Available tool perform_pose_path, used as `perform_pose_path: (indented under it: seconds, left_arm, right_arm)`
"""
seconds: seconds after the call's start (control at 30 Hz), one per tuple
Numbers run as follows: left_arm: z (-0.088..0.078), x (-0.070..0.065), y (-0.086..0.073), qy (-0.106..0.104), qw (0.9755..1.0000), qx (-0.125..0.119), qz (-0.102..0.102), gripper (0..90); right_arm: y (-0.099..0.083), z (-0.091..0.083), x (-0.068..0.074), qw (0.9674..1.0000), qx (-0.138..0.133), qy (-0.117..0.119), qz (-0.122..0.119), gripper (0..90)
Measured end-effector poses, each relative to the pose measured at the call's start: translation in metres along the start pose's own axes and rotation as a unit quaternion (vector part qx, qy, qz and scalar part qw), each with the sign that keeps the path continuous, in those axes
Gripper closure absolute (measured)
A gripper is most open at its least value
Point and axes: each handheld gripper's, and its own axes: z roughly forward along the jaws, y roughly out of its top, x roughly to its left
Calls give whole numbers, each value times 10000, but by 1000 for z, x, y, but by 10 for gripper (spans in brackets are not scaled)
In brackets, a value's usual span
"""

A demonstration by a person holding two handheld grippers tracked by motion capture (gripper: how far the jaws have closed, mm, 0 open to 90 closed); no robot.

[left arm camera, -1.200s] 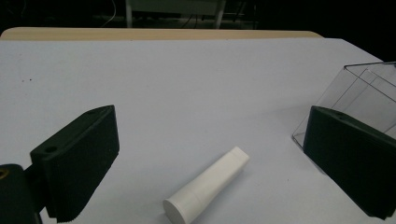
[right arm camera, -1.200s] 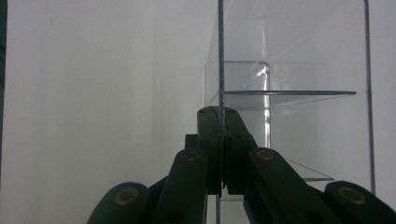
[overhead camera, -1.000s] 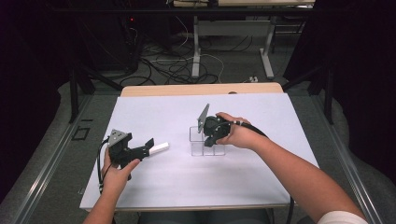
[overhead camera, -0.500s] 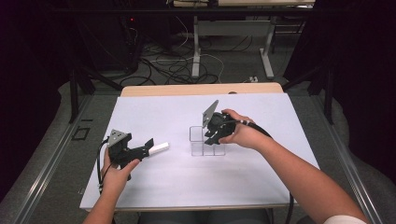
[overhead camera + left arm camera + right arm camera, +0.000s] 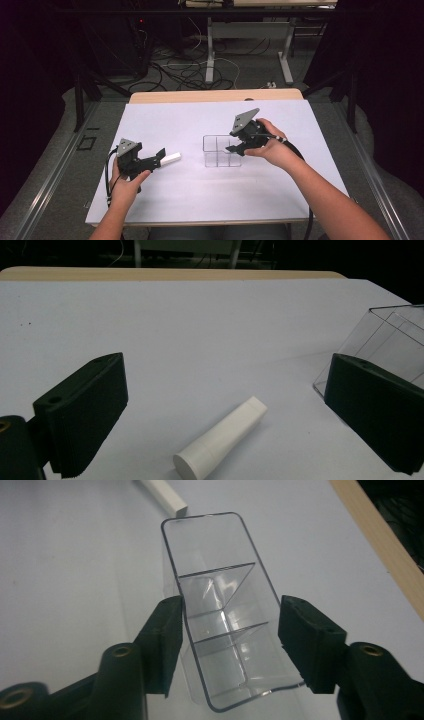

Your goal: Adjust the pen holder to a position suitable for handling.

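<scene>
The clear plastic organizer (image 5: 221, 151) stands upright near the middle of the white table (image 5: 200, 200), divided into three compartments, all empty as the right gripper view shows them. The right gripper (image 5: 239, 144) hangs above the organizer's right end. Its jaws have just been opening; they now straddle the organizer's walls (image 5: 220, 630), one jaw close against the left wall, the other apart from the right wall, with no pressure evident. The left gripper (image 5: 161, 156) rests low on the table, well to the organizer's left, jaws wide apart and holding nothing. A white tube (image 5: 220, 442) lies flat on the table between those jaws, touching neither. Nothing lies between tube and organizer. Cables (image 5: 190, 75) lie on the floor beyond the table's wooden far edge (image 5: 215, 96).
</scene>
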Motion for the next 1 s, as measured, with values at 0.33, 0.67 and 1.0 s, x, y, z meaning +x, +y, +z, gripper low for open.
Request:
perform_pose_path:
  seconds: [0.33,0.67,1.0]
  left_arm:
    - [-1,3,-1,16,10000,15,-40,40]
    - [-1,2,-1,51,10000,36,-27,40]
    - [-2,4,-1,93,10000,20,3,40]
  right_arm:
    - [-39,-19,8,9920,-554,-821,781,356]
    - [-94,-33,17,9602,-1164,-1551,2009,163]
    - [-132,-33,23,9203,-1348,-2137,2986,26]
